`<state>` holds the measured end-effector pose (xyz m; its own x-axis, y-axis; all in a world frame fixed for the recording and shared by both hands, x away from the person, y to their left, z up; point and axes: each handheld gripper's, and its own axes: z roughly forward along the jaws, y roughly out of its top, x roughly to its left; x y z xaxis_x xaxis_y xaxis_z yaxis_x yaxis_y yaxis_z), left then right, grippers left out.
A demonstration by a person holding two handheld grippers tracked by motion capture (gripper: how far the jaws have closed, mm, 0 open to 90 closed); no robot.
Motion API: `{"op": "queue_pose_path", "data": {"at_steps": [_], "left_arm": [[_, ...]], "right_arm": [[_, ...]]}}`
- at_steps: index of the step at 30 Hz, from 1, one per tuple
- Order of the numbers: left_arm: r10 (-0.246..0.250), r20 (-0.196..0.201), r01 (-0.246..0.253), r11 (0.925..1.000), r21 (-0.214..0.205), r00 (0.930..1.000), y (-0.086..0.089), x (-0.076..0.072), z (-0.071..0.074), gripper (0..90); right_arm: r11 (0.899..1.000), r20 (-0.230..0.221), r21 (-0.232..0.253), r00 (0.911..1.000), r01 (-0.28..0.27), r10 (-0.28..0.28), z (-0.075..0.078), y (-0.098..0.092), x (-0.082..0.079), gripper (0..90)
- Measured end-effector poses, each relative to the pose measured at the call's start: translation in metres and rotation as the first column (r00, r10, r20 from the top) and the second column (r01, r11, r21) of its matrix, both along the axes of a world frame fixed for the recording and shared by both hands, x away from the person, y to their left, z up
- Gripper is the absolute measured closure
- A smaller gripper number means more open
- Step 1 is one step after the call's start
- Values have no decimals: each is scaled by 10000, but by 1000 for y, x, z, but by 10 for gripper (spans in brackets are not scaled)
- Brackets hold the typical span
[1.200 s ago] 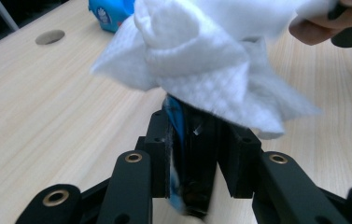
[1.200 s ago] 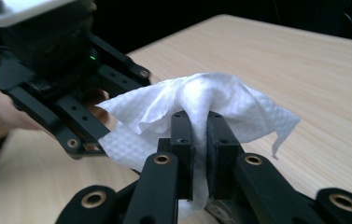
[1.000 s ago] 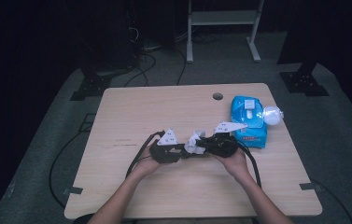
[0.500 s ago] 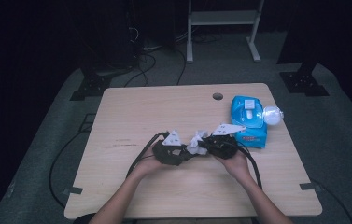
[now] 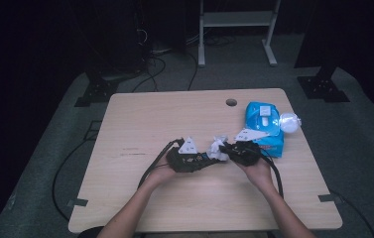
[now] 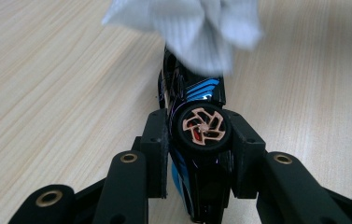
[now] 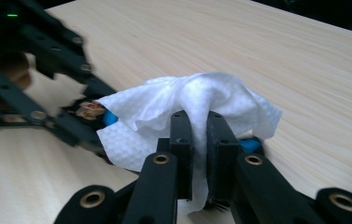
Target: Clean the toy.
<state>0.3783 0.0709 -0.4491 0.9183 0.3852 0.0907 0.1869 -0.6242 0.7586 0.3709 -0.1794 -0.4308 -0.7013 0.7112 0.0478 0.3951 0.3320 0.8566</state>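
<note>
Left gripper (image 6: 201,154): jaws clenched on a small black toy car (image 6: 197,135) with blue markings, pads pressing both sides at a wheel with a copper-coloured rim. The jaws have just been closing after a brief loosening, car between them throughout. Car body runs straight out ahead of the jaws, nose end under the wipe.

Right gripper (image 7: 199,154): jaws clamped on a crumpled white wipe (image 7: 187,112), a fold pinched between the pads, the rest bunched just beyond the tips and draped over the car. In the right gripper view a blue bit of the car peeks out on each side of the wipe.

High view: left gripper (image 5: 202,161) and right gripper (image 5: 229,151) meet tip to tip near the middle of the worktop (image 5: 140,124), wipe (image 5: 218,146) between them. Versus half a second ago, the right gripper has slid slightly sideways, the wipe with it; left hand much the same place as a second ago.

Beyond the right gripper: blue wipes pack (image 5: 264,126), just behind its plate. Past that, a clear bulb-like thing (image 5: 288,121) touching the pack's far side; what it is, cannot tell.
</note>
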Motion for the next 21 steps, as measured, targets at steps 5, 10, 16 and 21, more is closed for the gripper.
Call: {"op": "queue_pose_path", "data": {"at_steps": [5, 10, 16, 21], "left_arm": [[-70, -10, 70, 10000, -12, 10000, 1, 0, 0, 644], [-133, -87, 132, 9999, -29, 9999, 6, -1, 0, 646], [-522, -377, 532, 9982, 260, 9979, 22, -1, 4, 644], [-501, -518, 513, 9984, 220, 9974, 31, 1, 8, 612]], "right_arm": [[9980, -72, 72, 9980, 635, -634, -1, -20, 4, 821], [9977, -413, 253, 9972, 634, -623, -5, -22, 7, 821], [9980, -682, 611, 9976, 173, -131, -7, -11, 4, 821], [9960, -783, 837, 9962, -308, 374, -8, 4, -3, 821]]}}
